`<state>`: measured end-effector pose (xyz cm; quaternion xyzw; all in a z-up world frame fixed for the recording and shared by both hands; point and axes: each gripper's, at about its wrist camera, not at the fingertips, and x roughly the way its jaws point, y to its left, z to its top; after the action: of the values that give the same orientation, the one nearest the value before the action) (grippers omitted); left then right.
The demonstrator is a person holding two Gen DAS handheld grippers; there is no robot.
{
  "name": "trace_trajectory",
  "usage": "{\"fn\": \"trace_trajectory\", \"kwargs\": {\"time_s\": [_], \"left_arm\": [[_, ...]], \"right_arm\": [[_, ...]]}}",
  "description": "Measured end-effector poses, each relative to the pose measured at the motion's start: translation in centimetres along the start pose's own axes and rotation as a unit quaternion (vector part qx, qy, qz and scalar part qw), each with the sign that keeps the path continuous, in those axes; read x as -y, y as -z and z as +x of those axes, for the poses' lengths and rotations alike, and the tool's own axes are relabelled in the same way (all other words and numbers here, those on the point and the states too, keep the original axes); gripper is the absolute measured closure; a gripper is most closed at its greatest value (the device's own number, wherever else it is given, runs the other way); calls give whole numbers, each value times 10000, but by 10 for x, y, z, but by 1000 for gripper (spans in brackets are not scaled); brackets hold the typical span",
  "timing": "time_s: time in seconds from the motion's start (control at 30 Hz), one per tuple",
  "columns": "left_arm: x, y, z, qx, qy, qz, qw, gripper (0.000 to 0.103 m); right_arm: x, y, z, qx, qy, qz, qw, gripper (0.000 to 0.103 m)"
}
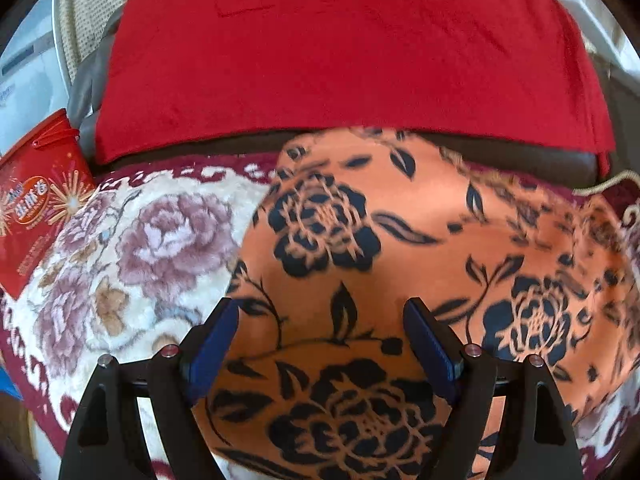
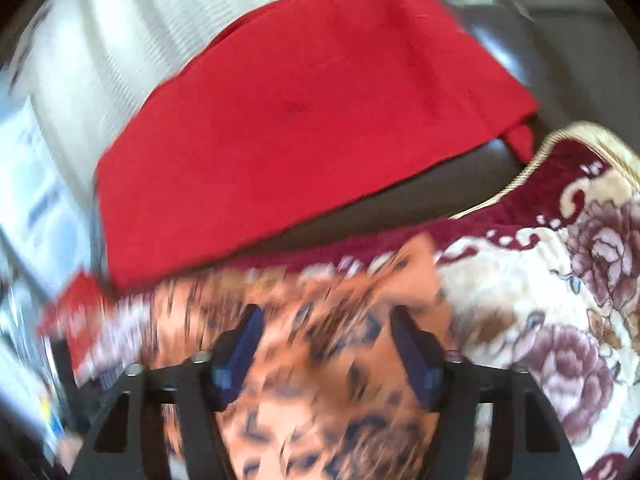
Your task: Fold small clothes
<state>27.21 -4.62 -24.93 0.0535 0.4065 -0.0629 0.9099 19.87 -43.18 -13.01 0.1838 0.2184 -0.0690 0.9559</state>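
Observation:
An orange garment with black flower print (image 1: 400, 248) lies spread on a plush floral blanket (image 1: 152, 240). My left gripper (image 1: 320, 312) is open just above the garment's near part, its blue pads (image 1: 218, 344) wide apart with the cloth showing between them. In the right wrist view the same garment (image 2: 320, 340) is blurred by motion. My right gripper (image 2: 326, 320) is open over it, nothing between the pads (image 2: 416, 356). I cannot tell whether either gripper touches the cloth.
A red cloth (image 1: 340, 60) covers a dark cushion (image 1: 520, 156) behind the blanket; it also shows in the right wrist view (image 2: 300, 120). A red snack bag (image 1: 32, 208) lies at the blanket's left edge. The blanket's (image 2: 540, 300) corded edge curls up at right.

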Motion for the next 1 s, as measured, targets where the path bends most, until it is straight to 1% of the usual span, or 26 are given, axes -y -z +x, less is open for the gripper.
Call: {"fn": "trace_trajectory", "kwargs": {"time_s": [0.07,0.13,0.2,0.23,0.27,0.3,0.37,0.4,0.53,0.57,0.63,0.67,0.73,0.9,0.97,1.0], "left_arm": [[8,5,-1,82,-190,132,9997,18],[11,7,-2,171,-301,248,9991,18],[11,9,-3,229,-307,308,9988,18],[10,9,-3,245,-313,329,9987,16],[9,9,-1,227,-321,336,9987,15],[8,9,-1,209,-291,323,9988,15],[5,8,1,202,-234,291,9991,14],[4,8,2,194,-233,282,9991,14],[3,7,4,180,-223,243,9993,14],[4,7,4,195,-234,257,9992,14],[4,7,4,225,-258,299,9990,14],[5,7,5,228,-267,311,9989,14],[5,8,5,241,-271,332,9988,14],[5,9,6,286,-297,403,9983,11],[3,10,10,258,-334,383,9984,2],[0,11,13,206,-311,307,9988,0]], "right_arm": [[-17,23,9,-370,-149,-183,9990,57],[-30,37,18,-600,-229,-361,9973,58],[-45,52,33,-859,-25,-734,9936,58],[-46,62,46,-1075,96,-859,9904,59],[-39,71,63,-1389,193,-863,9863,58],[-36,79,72,-1556,252,-854,9838,57],[-39,87,71,-1509,336,-1102,9818,58],[-41,88,71,-1574,389,-1212,9793,58],[-40,82,65,-1719,341,-970,9797,58],[-43,70,52,-1623,178,-867,9828,58],[-46,57,44,-1337,-121,-677,9886,58],[-50,51,43,-1204,-197,-633,9905,58],[-59,44,51,-1065,-198,-655,9919,58],[-70,42,97,-1312,-3,-602,9895,57],[-73,42,108,-1295,120,-647,9894,56],[-73,43,110,-1283,128,-614,9898,55]]}}
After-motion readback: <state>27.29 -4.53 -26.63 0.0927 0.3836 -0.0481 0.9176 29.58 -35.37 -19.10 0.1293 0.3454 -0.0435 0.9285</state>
